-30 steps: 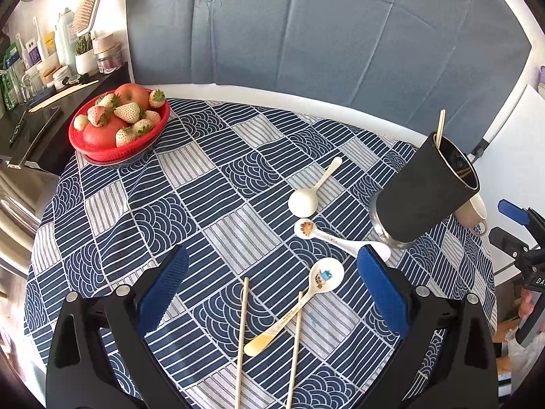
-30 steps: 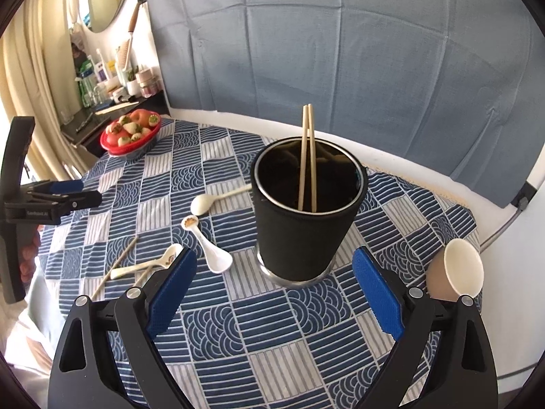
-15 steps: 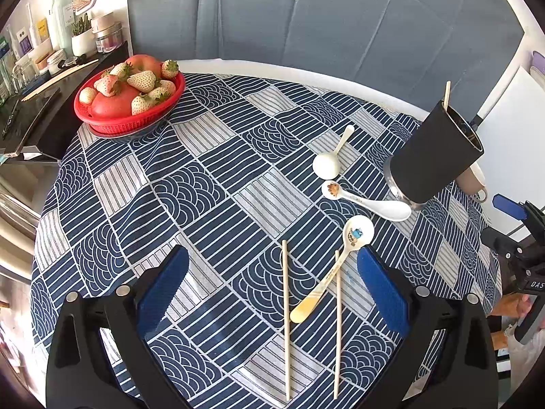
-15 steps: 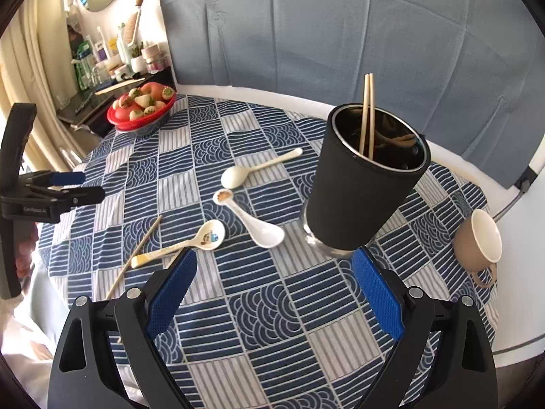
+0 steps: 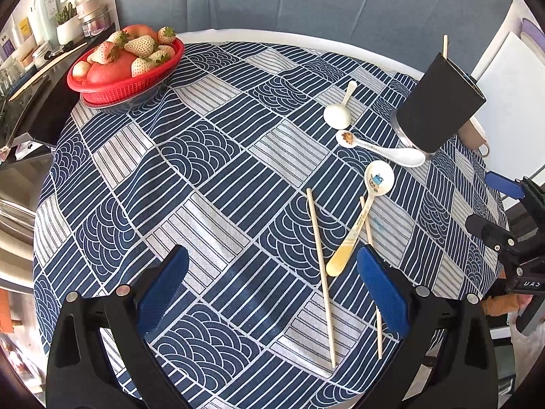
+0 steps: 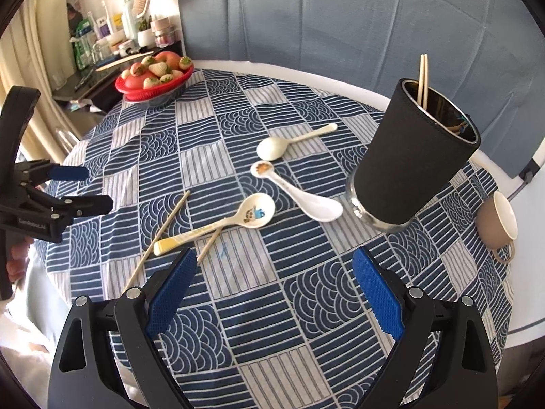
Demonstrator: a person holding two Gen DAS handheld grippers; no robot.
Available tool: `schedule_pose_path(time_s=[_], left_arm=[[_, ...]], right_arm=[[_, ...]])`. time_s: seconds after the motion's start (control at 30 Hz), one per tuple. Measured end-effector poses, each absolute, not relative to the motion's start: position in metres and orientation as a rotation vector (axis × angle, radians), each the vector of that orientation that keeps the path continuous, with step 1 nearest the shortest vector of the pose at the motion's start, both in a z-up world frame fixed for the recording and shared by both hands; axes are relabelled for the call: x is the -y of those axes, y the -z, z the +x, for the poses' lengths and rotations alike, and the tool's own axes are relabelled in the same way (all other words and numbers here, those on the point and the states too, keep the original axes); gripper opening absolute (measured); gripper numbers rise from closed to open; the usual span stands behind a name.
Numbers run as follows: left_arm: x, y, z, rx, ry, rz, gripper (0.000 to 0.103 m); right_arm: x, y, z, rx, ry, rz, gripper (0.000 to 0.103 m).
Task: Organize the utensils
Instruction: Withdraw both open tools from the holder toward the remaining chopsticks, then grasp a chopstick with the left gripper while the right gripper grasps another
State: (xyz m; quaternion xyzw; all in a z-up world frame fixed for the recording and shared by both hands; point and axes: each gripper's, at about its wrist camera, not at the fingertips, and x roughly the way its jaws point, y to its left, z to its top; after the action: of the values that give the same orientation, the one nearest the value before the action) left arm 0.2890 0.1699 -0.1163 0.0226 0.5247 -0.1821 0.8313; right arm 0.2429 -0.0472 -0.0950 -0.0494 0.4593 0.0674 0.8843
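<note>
A black utensil holder (image 6: 415,156) stands at the table's right side with two chopsticks (image 6: 423,80) in it; it also shows in the left wrist view (image 5: 439,102). Three spoons lie left of it: a plain white one (image 6: 274,146), a white one with a brown mark (image 6: 296,192), and a cartoon-print spoon (image 6: 238,220) (image 5: 369,204). Two loose chopsticks (image 5: 322,272) (image 6: 160,235) lie by the cartoon spoon. My left gripper (image 5: 272,289) is open and empty above the table's near edge. My right gripper (image 6: 274,293) is open and empty in front of the holder.
A red basket of strawberries and fruit (image 5: 126,64) sits at the far left of the table. A beige mug (image 6: 497,225) lies on its side right of the holder. The round table has a blue patterned cloth (image 5: 204,170). A cluttered shelf (image 6: 112,41) stands beyond the basket.
Both grippers have pulled back and up from the table. The right gripper has moved away from the holder, leftwards. Nothing on the table has moved.
</note>
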Motion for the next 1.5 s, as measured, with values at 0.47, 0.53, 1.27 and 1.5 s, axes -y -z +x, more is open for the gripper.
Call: schedule_pose_path(time_s=[0.47,0.53,1.27,1.5], left_arm=[[-0.175,0.145,0.285,-1.163,0.443,0.099,0.097],[-0.173,0.149,0.284,-1.168,0.454,0.101,0.097],[-0.134,0.182,0.28,-1.216,0.514,0.262,0.097],[-0.126,0.187,0.278,-1.205,0.47,0.355,0.098]], right_arm=[[0.01,0.147,0.245,-1.082,-0.17,-0.106,0.088],[0.006,0.155,0.246,-1.099,-0.174,-0.11,0.088],[0.003,0.197,0.252,-1.189,-0.16,-0.064,0.096],[0.003,0.197,0.26,-1.258,-0.165,-0.08,0.095]])
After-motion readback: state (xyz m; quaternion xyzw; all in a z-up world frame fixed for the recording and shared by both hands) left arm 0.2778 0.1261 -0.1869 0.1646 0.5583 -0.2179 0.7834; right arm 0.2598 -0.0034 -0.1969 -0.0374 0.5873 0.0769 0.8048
